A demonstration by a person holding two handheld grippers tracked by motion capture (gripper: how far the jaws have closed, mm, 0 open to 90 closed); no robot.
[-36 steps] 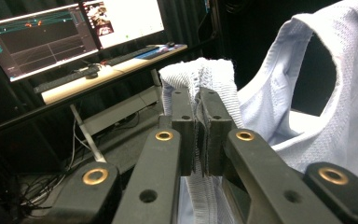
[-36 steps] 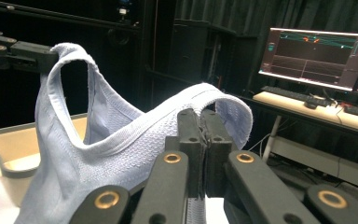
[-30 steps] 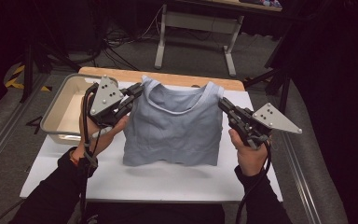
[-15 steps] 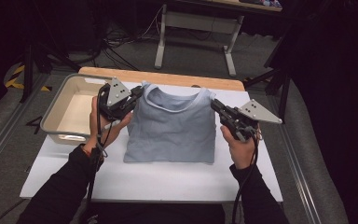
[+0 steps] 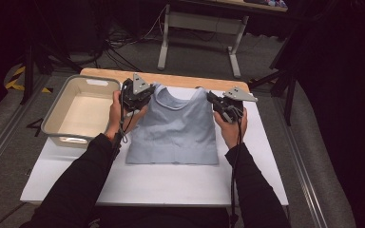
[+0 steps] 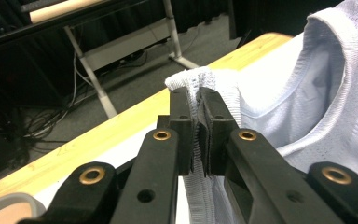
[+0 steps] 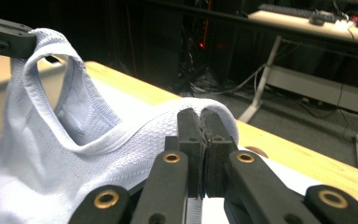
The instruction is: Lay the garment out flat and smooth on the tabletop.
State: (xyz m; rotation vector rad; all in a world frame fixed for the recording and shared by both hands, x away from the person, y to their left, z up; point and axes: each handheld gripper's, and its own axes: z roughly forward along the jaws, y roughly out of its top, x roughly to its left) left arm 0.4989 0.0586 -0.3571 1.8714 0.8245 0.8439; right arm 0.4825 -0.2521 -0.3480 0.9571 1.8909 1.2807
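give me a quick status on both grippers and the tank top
Left gripper shut on tank top left strap. Right gripper shut on right strap. Top spread on white mat, hem down. Bin beside it, not in the way.

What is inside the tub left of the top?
The tub shows a bare pale floor with nothing lying on it. Its near wall hides a thin strip of that floor, and the left tool and hand cover its right rim.

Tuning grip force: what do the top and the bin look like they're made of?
Top: pale blue knit, likely a light sports mesh; tiny holes and a ribbed edge show in the gripper views, matte. Bin: cream, looks like moulded plastic; smooth walls, rounded rim, slight sheen.
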